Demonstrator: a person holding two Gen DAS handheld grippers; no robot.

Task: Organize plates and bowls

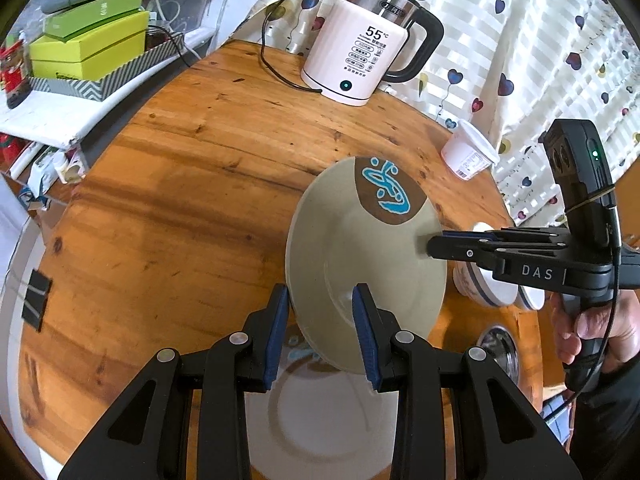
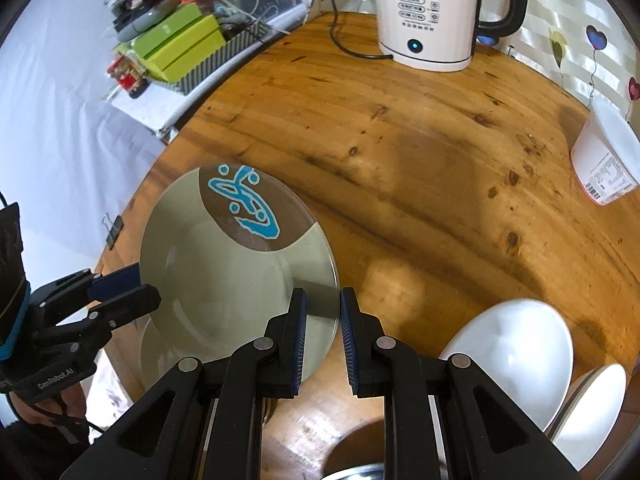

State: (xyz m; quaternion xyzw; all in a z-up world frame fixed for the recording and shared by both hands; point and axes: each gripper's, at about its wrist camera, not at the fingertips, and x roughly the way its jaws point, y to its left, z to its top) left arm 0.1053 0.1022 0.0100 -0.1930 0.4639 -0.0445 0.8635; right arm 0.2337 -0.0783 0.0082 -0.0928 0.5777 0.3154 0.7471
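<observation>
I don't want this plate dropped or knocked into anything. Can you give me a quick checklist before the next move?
1. Right gripper clamped on the plate rim: ok, the rim sits between its jaws.
2. Left gripper clamped on the opposite rim: ok.
3. Plate clear of the table: ok, it is lifted and tilted.
4. Second plate underneath left behind, not stuck: ok, it lies separately below.
5. White bowls near the right gripper out of the way: cannot tell, they are close.
6. Kettle and its cord away from the plate: ok.
</observation>
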